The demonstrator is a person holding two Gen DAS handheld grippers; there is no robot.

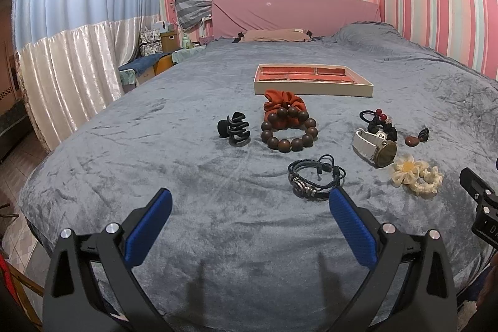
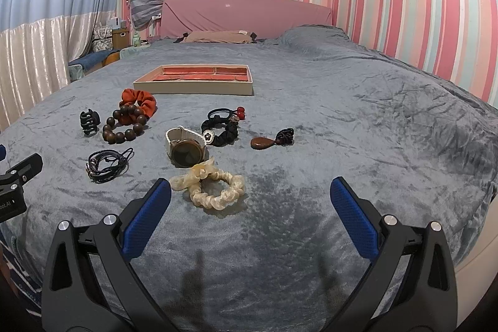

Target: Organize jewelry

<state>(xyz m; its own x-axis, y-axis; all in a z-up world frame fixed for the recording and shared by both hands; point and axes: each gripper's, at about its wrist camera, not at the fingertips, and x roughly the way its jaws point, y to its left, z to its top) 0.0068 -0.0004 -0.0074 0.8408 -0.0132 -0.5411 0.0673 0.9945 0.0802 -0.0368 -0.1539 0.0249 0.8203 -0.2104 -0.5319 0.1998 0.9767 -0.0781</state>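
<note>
A cream jewelry tray (image 1: 311,89) (image 2: 193,89) with red compartments lies on the grey bed. In front of it lie a rust scrunchie (image 1: 281,100) (image 2: 138,98), a wooden bead bracelet (image 1: 289,131) (image 2: 124,125), a black claw clip (image 1: 233,128) (image 2: 89,121), a dark braided bracelet (image 1: 314,178) (image 2: 107,165), a white-strapped watch (image 1: 375,148) (image 2: 185,150), a black scrunchie (image 1: 381,126) (image 2: 219,133), a cream flower scrunchie (image 1: 415,173) (image 2: 211,184) and a brown pendant (image 1: 415,139) (image 2: 270,140). My left gripper (image 1: 249,204) and right gripper (image 2: 250,195) hover open and hold nothing.
The grey velvet blanket (image 1: 186,145) (image 2: 358,129) covers the whole bed; a pink headboard (image 1: 295,11) and pillow (image 1: 274,35) are at the far end. Curtains and a cluttered bedside stand (image 1: 155,52) are at the left. A striped wall (image 2: 420,21) runs along the right.
</note>
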